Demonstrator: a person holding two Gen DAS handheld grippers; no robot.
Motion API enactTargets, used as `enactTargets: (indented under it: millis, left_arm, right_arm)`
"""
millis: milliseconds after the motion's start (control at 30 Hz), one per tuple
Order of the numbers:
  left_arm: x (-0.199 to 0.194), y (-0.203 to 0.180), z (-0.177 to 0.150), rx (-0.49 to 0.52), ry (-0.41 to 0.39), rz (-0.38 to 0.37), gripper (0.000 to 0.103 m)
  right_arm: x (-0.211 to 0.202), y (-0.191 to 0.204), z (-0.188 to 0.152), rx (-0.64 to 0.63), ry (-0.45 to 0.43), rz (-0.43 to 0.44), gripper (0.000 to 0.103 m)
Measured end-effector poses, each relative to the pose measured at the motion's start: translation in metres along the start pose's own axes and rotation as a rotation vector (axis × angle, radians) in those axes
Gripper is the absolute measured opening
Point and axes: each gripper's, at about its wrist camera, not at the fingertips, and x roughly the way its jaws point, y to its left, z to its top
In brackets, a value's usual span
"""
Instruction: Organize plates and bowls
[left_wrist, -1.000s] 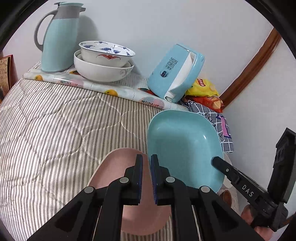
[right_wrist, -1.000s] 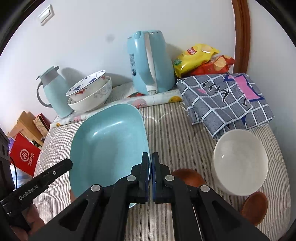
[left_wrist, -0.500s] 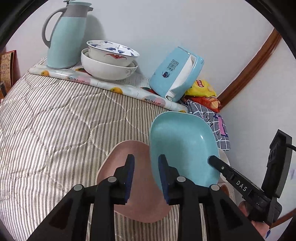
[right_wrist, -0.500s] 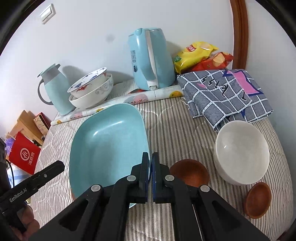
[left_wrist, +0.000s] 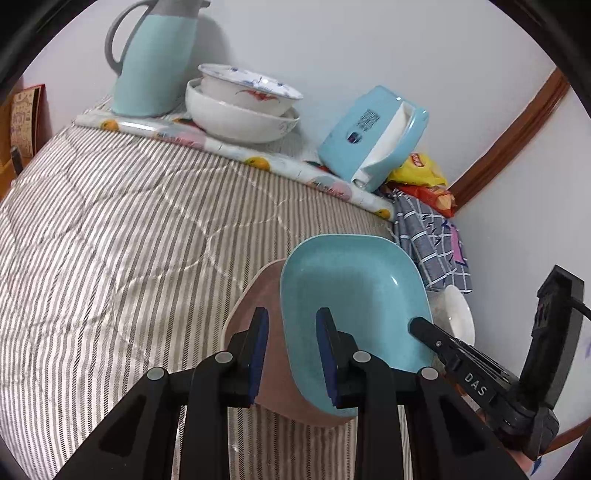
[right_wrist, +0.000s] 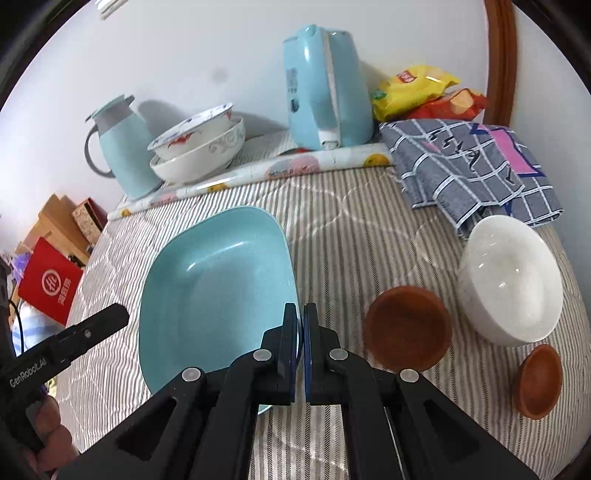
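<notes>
The teal plate (right_wrist: 218, 291) is pinched at its right edge by the right gripper (right_wrist: 300, 350), fingers pressed together on the rim. It sits over the pink plate (left_wrist: 258, 332), which lies on the striped quilt (left_wrist: 110, 258); can't tell if the two are touching or the teal one is a bit lifted. The left gripper (left_wrist: 291, 354) has its fingers spread wide, one over the pink plate and one over the teal, gripping nothing.

To the right of the teal plate there's a brown wooden dish (right_wrist: 408, 328), a white bowl (right_wrist: 511, 277) and a smaller wooden dish (right_wrist: 539, 380). Back by the wall: two stacked patterned bowls (right_wrist: 199, 147), a teal jug (right_wrist: 118, 144), a blue kettle (right_wrist: 325, 88), snack bags (right_wrist: 417, 88) and a checked cloth (right_wrist: 472, 166).
</notes>
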Motion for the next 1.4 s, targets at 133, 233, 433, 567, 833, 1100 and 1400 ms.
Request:
enactTargets:
  millis: [133, 233, 433, 567, 833, 1100, 1400]
  left_arm:
    - [0.011, 0.004, -0.004, -0.008, 0.024, -0.002, 0.025]
    - [0.016, 0.004, -0.005, -0.008, 0.031, -0.001, 0.023]
    - [0.015, 0.009, -0.005, -0.015, 0.027, 0.01, 0.023]
    - [0.017, 0.012, -0.005, -0.016, 0.043, 0.037, 0.023]
    - [0.024, 0.015, -0.009, -0.038, 0.075, 0.045, 0.023]
    - [0.021, 0.011, -0.013, -0.034, 0.077, 0.055, 0.023]
    - [0.017, 0.008, -0.02, -0.033, 0.092, 0.061, 0.023]
  right_arm:
    - [0.005, 0.001, -0.004, -0.004, 0.017, 0.016, 0.003]
    - [0.011, 0.002, -0.006, -0.006, 0.032, 0.031, 0.003]
    - [0.021, 0.004, -0.002, -0.042, 0.057, 0.05, 0.003]
    - [0.031, 0.012, 0.002, -0.104, 0.087, 0.047, 0.003]
    - [0.037, 0.018, 0.008, -0.171, 0.092, 0.011, 0.004]
    - [0.02, 0.007, 0.0, -0.121, 0.077, 0.047, 0.012]
    - [0.006, 0.005, -0.007, -0.092, 0.065, 0.062, 0.028]
